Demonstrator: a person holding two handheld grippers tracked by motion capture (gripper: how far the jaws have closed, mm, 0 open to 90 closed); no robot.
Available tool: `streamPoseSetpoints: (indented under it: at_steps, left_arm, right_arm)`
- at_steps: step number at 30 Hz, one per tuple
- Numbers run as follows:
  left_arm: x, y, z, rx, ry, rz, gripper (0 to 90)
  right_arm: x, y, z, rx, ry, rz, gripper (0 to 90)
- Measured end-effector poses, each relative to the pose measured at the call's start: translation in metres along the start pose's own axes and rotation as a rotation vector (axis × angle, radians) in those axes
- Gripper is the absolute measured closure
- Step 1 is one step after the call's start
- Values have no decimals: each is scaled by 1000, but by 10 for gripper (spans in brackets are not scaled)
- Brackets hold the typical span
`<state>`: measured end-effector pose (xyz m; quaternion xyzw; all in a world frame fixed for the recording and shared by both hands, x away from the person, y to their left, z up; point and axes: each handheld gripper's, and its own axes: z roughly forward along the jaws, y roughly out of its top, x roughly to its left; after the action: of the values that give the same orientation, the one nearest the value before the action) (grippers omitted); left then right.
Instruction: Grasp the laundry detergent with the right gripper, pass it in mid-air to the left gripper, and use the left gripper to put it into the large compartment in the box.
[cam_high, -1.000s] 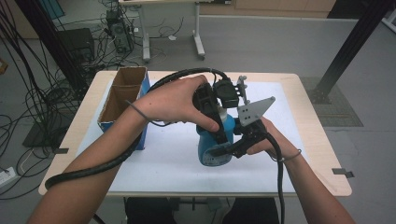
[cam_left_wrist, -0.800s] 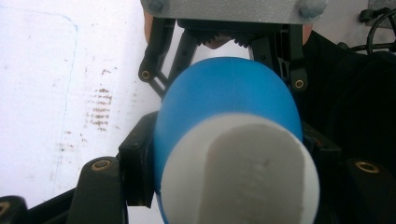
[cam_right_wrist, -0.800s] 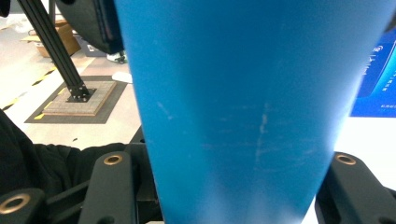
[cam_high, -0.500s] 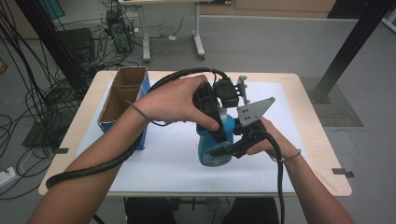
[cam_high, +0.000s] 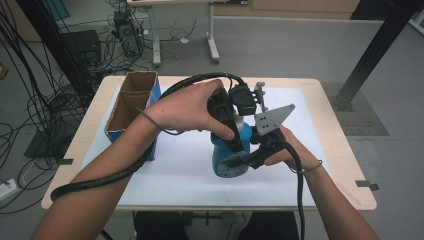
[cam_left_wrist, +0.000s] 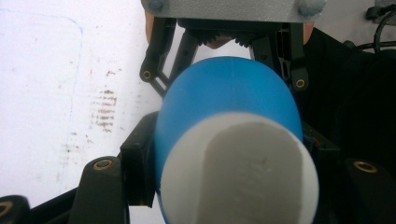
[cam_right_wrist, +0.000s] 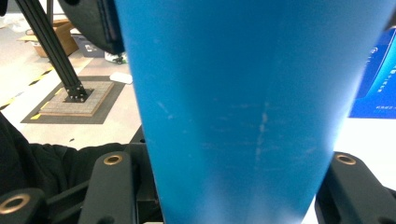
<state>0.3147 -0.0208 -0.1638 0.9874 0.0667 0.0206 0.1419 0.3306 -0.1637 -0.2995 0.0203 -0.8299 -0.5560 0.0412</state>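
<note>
Left fingers (cam_left_wrist: 224, 186) just closed on white cap (cam_left_wrist: 238, 172); hands stayed put. Right fingers (cam_right_wrist: 233, 186) clamp blue bottle (cam_high: 231, 150) body, standing on table (cam_high: 325, 145). Twist too hard, bottle could slip, tip (cap looks smooth), spill on white mat (cam_high: 190, 170).

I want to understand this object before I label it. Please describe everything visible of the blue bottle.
The blue bottle looks like smooth matte plastic, widening toward its base, with faint scratches on its side and a white cap on top. It stands upright on the white mat near the table's middle. The left gripper is shut on its upper part from above, and the right gripper is shut on its lower body from the side.
</note>
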Motion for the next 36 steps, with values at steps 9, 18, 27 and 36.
streamPoseSetpoints:
  at_steps: [9,18,27,36]
  left_arm:
    - [1,-1,1,-12,4,-2,377]
    - [2,0,1,-18,6,0,376]
    - [2,2,0,-10,8,3,377]
    - [1,2,2,-2,10,3,377]
  right_arm:
    - [-2,-1,0,-3,-5,-1,442]
    - [-2,-1,-1,-4,-11,-3,442]
    - [-3,-1,-2,-9,-11,-3,442]
    - [-2,-2,-1,-2,-11,-5,442]
